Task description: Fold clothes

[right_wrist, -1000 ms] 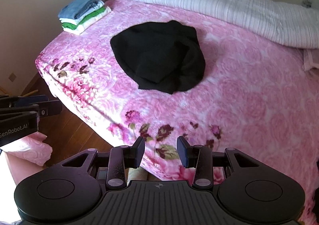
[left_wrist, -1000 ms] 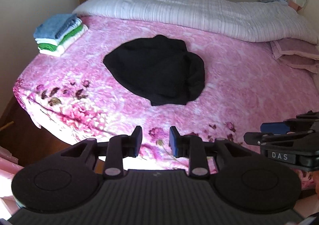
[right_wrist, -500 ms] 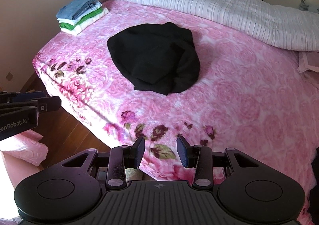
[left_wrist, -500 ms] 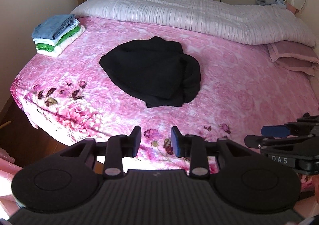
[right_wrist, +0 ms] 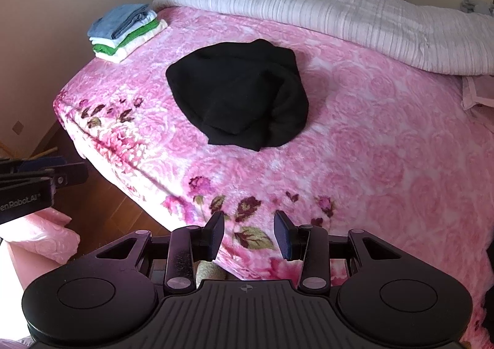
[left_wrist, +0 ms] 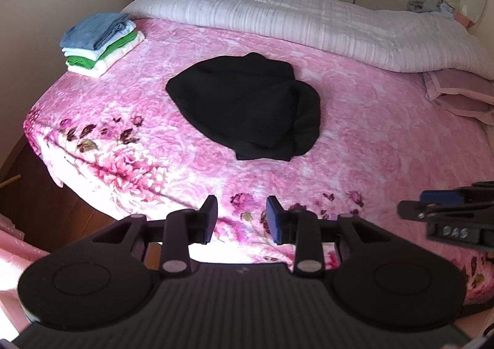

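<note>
- Basically pre-grasp — both grippers hang over the near edge of the bed, nothing in either one.
- Left gripper: fingers apart, gap empty. Against the view a second ago the gap is a bit wider, so it has been spreading; last half second is only a slight change.
- Right gripper: fingers apart, gap empty, same width as a second ago. It also shows at the right edge of the left wrist view, so the two sit side by side.
- Black garment: crumpled heap in the middle of the pink floral blanket, well apart from both grippers, untouched. Same shape as in the earlier frames.
- Framing shifted only slightly over the second — no real approach that I can see.
- Folded stack at the far left corner of the bed, blue on top, green and white under it. I read those as finished items, black one as next up.
- White quilt bunched along the far side, pink pillow at right; neither is in the way.
- My read: the widened left fingers mean prep for a pick. Next step needs a reach to the heap's near edge, then spreading it flat before any fold.
</note>
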